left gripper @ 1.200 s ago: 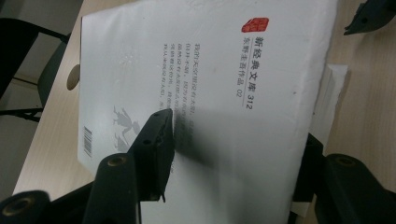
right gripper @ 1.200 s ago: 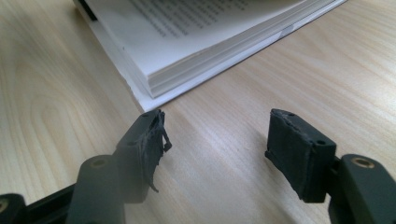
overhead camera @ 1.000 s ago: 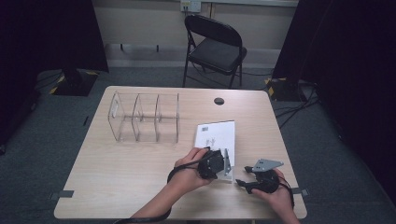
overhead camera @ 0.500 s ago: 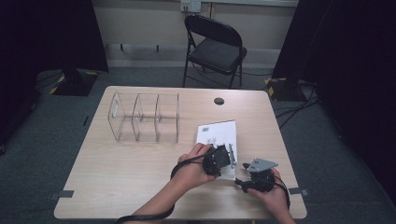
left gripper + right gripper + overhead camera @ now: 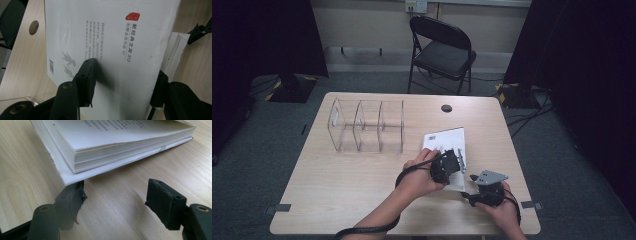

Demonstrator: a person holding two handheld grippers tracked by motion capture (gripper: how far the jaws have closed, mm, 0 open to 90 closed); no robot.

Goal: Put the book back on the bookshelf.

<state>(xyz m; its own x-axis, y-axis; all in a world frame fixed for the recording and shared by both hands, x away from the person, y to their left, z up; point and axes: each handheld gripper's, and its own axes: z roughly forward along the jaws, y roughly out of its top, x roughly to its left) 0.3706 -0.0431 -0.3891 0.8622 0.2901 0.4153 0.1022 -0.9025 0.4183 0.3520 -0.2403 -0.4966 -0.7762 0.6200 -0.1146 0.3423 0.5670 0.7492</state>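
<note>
Left tongs (image 5: 122, 82) clenched on white book cover (image 5: 112, 37) (just closing further), right tongs (image 5: 115, 195) released beside book's (image 5: 105, 147) corner, table (image 5: 362, 180).

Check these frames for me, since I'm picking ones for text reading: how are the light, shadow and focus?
High view: dim, dark edges, the book small. Left gripper view: the cover's print is fairly sharp, and the left gripper casts a soft shadow on it. Right gripper view: page edges crisp, right gripper slightly soft.
</note>
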